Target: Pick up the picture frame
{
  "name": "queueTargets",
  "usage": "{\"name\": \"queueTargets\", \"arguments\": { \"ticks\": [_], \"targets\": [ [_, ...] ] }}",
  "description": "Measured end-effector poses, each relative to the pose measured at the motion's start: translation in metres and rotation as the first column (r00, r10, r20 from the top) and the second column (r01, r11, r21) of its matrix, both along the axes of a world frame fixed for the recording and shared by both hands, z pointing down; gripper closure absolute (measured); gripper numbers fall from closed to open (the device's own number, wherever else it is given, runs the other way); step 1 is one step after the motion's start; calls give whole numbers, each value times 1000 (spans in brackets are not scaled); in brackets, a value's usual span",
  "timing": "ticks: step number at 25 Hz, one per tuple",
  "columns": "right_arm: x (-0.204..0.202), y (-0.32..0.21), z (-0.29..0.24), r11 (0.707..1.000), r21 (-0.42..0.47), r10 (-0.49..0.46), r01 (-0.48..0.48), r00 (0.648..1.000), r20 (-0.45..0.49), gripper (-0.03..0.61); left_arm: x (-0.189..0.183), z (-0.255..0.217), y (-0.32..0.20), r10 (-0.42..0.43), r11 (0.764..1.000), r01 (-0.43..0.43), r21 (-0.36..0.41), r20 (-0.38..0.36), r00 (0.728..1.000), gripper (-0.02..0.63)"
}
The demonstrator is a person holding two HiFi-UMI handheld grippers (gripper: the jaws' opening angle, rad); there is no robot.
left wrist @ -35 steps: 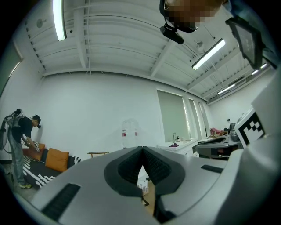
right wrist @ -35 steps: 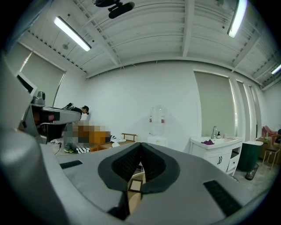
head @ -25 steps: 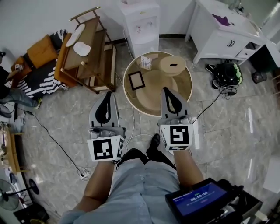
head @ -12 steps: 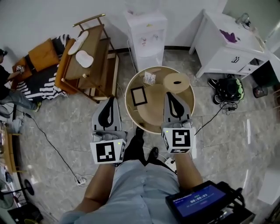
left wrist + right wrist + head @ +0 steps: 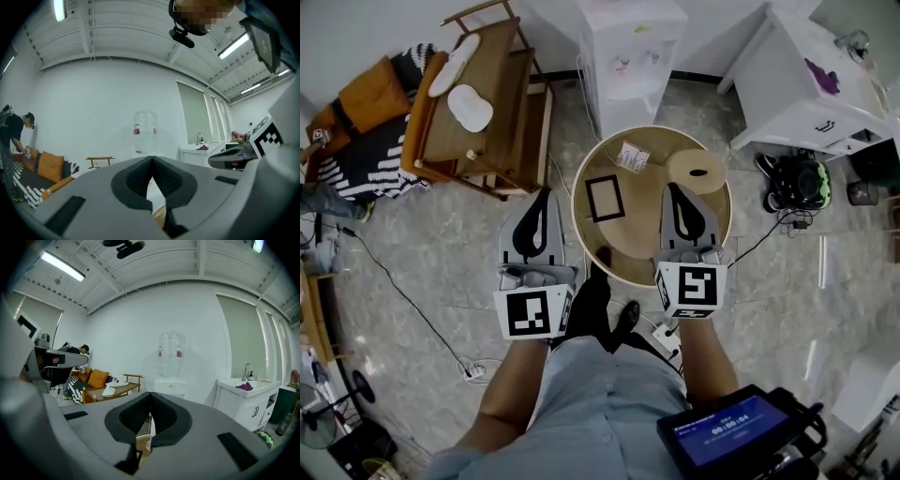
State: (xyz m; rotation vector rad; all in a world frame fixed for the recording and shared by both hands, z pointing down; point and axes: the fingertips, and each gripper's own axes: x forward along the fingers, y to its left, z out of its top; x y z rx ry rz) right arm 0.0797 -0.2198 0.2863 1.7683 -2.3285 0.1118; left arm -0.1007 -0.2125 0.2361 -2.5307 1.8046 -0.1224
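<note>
The picture frame, a small black rectangle around a pale centre, lies flat on the left part of the round wooden table. My left gripper is shut and empty, held over the floor just left of the table's rim, a short way from the frame. Over the table's right half, near a pale ring-shaped roll, my right gripper is also shut with nothing in it. In the left gripper view the left gripper has its jaws pressed together; the right gripper looks the same in its own view.
A small clear packet lies at the table's far edge. Behind it stands a water dispenser, with a wooden bench at the left and a white cabinet at the right. Cables and a dark bag lie on the floor. A person stands at the far left.
I have stepped closer: the table and frame now lie nearer, level with the gripper tips. Both grippers stay shut and empty.
</note>
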Motion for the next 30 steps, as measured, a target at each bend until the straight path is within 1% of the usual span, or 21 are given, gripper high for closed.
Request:
{"name": "queueTargets", "arguments": {
  "ticks": [4,9,14,20,24,27,30],
  "targets": [
    [-5,-27,39,998,-67,8,-9,1000,-18,565,-9,39,-33,6,998,-7,-61,-11,1000,603],
    [-7,-62,87,991,-128,21,-26,999,-37,563,-20,86,-73,4,992,-6,-129,-20,1000,603],
    [-16,-79,136,979,-204,12,-20,999,-40,563,-30,134,-93,-5,977,2,-213,-13,1000,603],
    [-24,-94,192,956,-293,-22,8,999,-46,563,-28,185,-110,-10,954,6,-301,-10,1000,603],
    [-24,-110,224,947,-322,-29,10,998,-55,563,-29,216,-125,-18,947,13,-322,-12,1000,603],
    [-23,-111,250,929,-370,-40,16,998,-57,563,-29,237,-131,-24,936,19,-350,-11,1000,603],
    [-20,-115,272,921,-389,-50,23,997,-59,563,-28,255,-137,-31,928,25,-372,-10,999,603]
  ]
}}
